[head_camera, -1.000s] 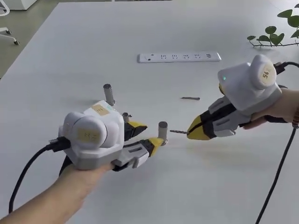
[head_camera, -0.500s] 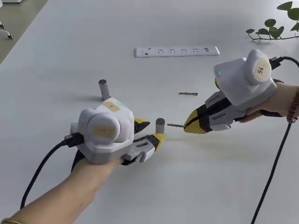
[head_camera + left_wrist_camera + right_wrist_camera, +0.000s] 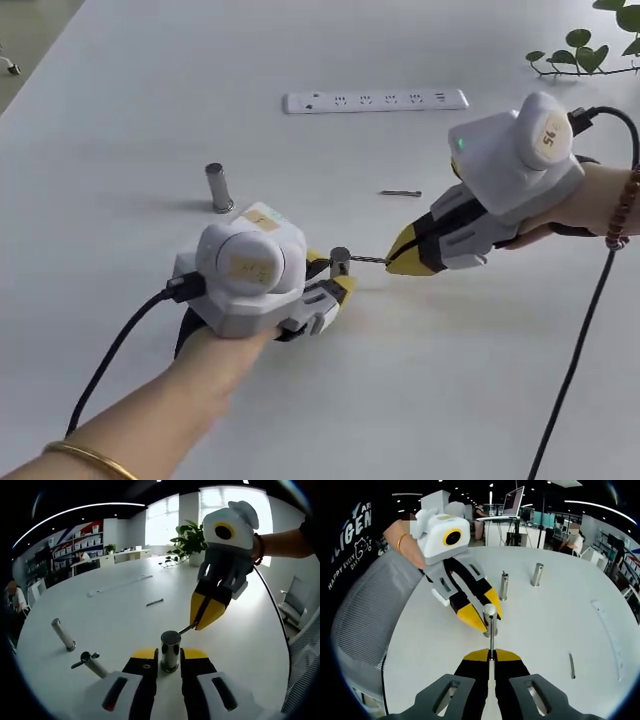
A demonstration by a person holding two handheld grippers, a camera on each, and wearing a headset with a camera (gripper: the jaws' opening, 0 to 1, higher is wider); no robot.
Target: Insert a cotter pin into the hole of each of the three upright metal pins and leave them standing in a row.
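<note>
A short upright metal pin (image 3: 340,260) stands between the jaws of my left gripper (image 3: 334,276), which is shut on its lower part (image 3: 170,642). My right gripper (image 3: 396,262) is shut on a thin cotter pin (image 3: 371,259) held level, its free tip touching the pin's head (image 3: 490,611). The cotter pin (image 3: 491,635) runs straight out from my right gripper (image 3: 491,655). A second pin (image 3: 93,664) behind my left gripper carries a cotter pin through it. A third bare pin (image 3: 216,187) stands further left. Another cotter pin (image 3: 400,193) lies loose on the table.
A white power strip (image 3: 375,100) lies across the far side of the white table (image 3: 150,120). A leafy plant (image 3: 585,52) trails in at the far right. Cables hang from both grippers. People sit at desks in the background.
My right gripper has carried the cotter pin leftward until its tip meets the pin's head. My left gripper has closed around the pin's base. The head camera has shifted.
</note>
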